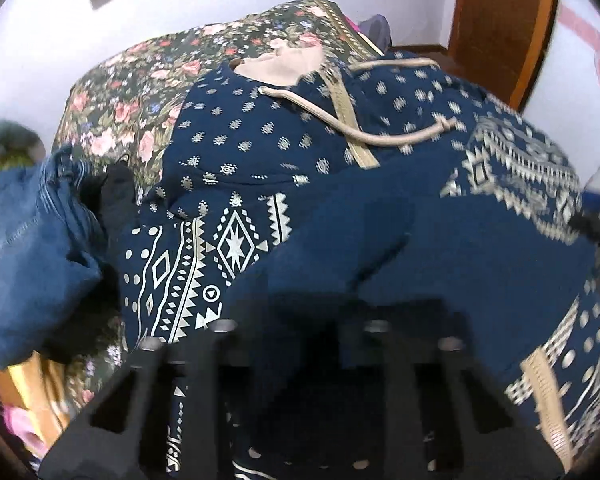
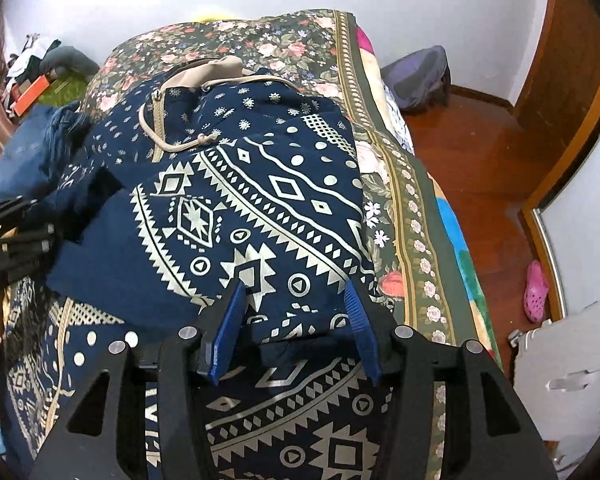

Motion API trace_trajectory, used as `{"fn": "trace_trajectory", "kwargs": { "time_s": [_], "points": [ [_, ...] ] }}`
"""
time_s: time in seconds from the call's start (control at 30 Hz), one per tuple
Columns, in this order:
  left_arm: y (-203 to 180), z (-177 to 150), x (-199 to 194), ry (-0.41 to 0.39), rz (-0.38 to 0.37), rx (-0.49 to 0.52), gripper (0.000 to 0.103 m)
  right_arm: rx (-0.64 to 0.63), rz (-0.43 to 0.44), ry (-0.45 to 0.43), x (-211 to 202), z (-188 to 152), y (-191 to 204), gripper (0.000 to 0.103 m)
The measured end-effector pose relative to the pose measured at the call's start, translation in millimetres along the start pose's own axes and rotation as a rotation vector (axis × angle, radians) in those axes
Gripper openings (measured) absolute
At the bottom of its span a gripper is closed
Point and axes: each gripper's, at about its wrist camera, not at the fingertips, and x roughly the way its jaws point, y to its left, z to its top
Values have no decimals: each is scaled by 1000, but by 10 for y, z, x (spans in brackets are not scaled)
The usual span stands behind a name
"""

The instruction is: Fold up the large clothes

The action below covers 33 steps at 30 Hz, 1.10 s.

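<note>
Right wrist view: navy hooded sweatshirt with cream geometric print lies on floral bedspread, sleeve folded across for the fold, right hand-held gripper part-open straddling fabric, left hand-held gripper apparently pinching a fold, pads hidden.

The room is bright with soft, even light. The left view is blurry, most on its right side, and a dark shadow hides the left gripper. The right view is sharp. Both views bend round, with black corners. The floor shines.
</note>
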Motion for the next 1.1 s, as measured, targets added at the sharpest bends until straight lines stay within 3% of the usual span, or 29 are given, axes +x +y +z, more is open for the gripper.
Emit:
{"fn": "trace_trajectory", "kwargs": {
  "time_s": [0.13, 0.2, 0.4, 0.5, 0.63, 0.83, 0.93, 1.0, 1.1],
  "points": [
    [221, 83, -275, -75, -74, -120, 11, -13, 18, 30, -51, 50, -46, 48],
    [387, 125, -545, -149, -100, -179, 11, 6, 35, 21, -107, 123, -95, 48],
    [748, 93, -1219, -319, -114, -266, 11, 48, 15, -38, -206, 327, -170, 48],
    [872, -16, -1306, -342, -89, -291, 11, 36, -1, -14, -107, 321, -135, 48],
    [964, -316, -1198, -302, -35, -313, 11, 8, -12, 49, 35, 180, -89, 48],
    [972, -840, -810, -126, -32, -316, 15, -16, -49, 36, -25, -26, -54, 51],
    [945, -1091, -605, -37, -28, -327, 33, 17, -25, 45, -39, -64, -103, 51],
    [950, -1233, -484, 21, 17, -327, 51, 42, -9, 51, -34, -85, -134, 52],
    [967, -1380, -423, 39, 24, -339, 63, 61, 1, 58, -48, -118, -162, 54]
  ]
}}
